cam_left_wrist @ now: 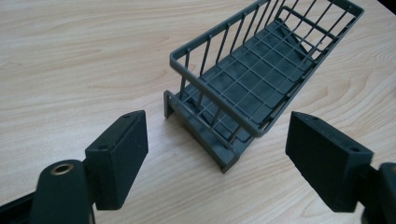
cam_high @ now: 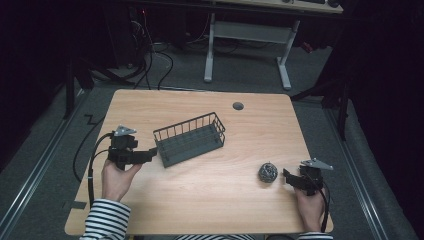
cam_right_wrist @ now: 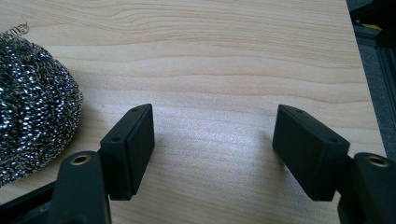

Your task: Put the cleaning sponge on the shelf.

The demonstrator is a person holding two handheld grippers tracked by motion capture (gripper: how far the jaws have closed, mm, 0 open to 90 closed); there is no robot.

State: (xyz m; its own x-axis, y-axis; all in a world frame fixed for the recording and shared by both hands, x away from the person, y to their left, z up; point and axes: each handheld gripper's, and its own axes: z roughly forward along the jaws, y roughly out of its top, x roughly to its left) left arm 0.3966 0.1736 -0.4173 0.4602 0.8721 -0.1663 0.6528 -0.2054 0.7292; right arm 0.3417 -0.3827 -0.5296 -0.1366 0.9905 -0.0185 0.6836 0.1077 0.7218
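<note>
Looking down from the high view, the left gripper is parked right at the near end of the grey wire basket, which sits at an angle around the middle of the wooden table. From the left gripper view its jaws are spread wide with nothing between them, and the basket lies just ahead of them, not touching as far as I can see. Over on the other side, the right gripper sits near the table's right edge, just beside the steel wool scrubber. In the right gripper view those jaws are wide apart too, holding nothing, bare wood between them, and the scrubber sits off beside the left-hand jaw, outside the gap.
</note>
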